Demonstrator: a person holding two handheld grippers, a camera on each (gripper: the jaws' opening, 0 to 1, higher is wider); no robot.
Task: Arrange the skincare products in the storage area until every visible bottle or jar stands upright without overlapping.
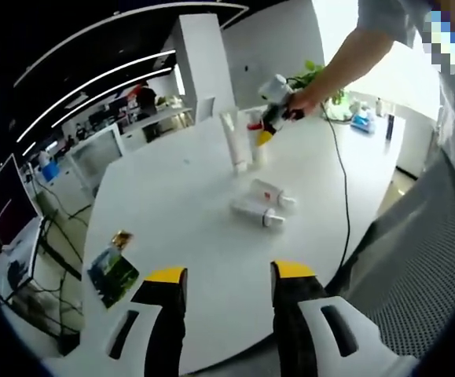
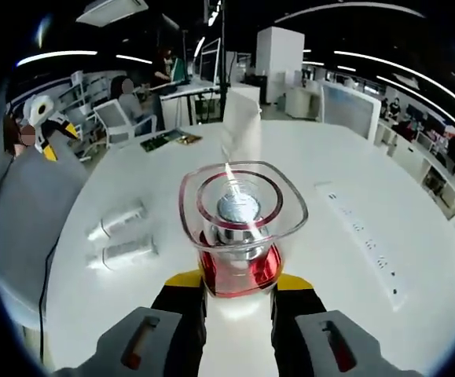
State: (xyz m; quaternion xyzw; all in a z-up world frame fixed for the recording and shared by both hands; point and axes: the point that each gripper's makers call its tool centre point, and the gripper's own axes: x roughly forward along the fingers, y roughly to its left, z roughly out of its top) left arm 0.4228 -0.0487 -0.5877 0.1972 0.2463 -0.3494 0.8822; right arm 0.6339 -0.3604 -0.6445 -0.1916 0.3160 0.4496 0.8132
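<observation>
On the white table [image 1: 172,212] a tall white tube [image 1: 234,143] stands upright, its long axis vertical, with the cap end down on the tabletop. All places below are given from this tube. Just beside it, on the side toward the person's hand [image 1: 304,100], stands the red-and-clear bottle [image 1: 257,140], also upright; in the right gripper view this bottle [image 2: 239,236] is seen from above, its clear squarish cap and silver top pointing at the camera, red base low between the jaws, and the tube [image 2: 240,126] rises just behind it.

Nearer the left gripper [image 1: 229,276] than the tube, two small white bottles lie on their sides, long axes roughly parallel to each other and flat on the table: one [image 1: 273,192] with a red mark, the other [image 1: 257,212] just beside it, caps pointing away from the tube toward the table edge. The right gripper view shows the same pair [image 2: 121,236] well to the left of the tube.

The right gripper [image 2: 239,284] has its yellow-tipped jaws closed in against the bottle's red base, one on either side, gripping it. The left gripper hangs wide open over the near table edge, well apart from the tube, with nothing between its jaws.

A picture card [image 1: 111,271] lies near the table edge, far from the tube.
</observation>
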